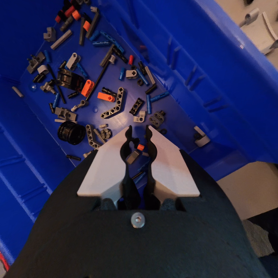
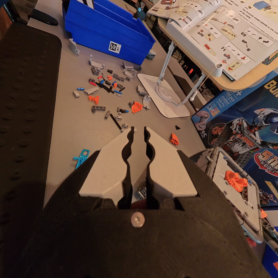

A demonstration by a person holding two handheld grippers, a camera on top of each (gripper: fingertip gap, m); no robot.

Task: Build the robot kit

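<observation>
My left gripper [image 1: 138,127] is open and empty, hovering inside a blue bin [image 1: 188,52] above its floor, which is strewn with several small building pieces. Nearest its tips are a grey angled beam [image 1: 115,103], a light grey connector [image 1: 140,117] and a dark grey connector [image 1: 157,119]. A grey block [image 1: 133,156] and a small orange piece [image 1: 140,147] show between its fingers, lying below. My right gripper [image 2: 138,127] is open and empty above a grey table [image 2: 75,135], close to a black axle [image 2: 115,121] and a small grey connector [image 2: 125,125].
On the table lie several scattered pieces [image 2: 105,87], an orange part [image 2: 174,139], a teal tool [image 2: 81,158] and a partly built grey model [image 2: 234,195]. A blue bin [image 2: 105,33], a white book stand [image 2: 165,96] with a manual, a printed box [image 2: 248,120] and a black mat [image 2: 27,105] surround them. There is about 50 cm between the tips of the two grippers. Between my right fingertips and the black axle [image 2: 115,121] there is roughly 15 cm.
</observation>
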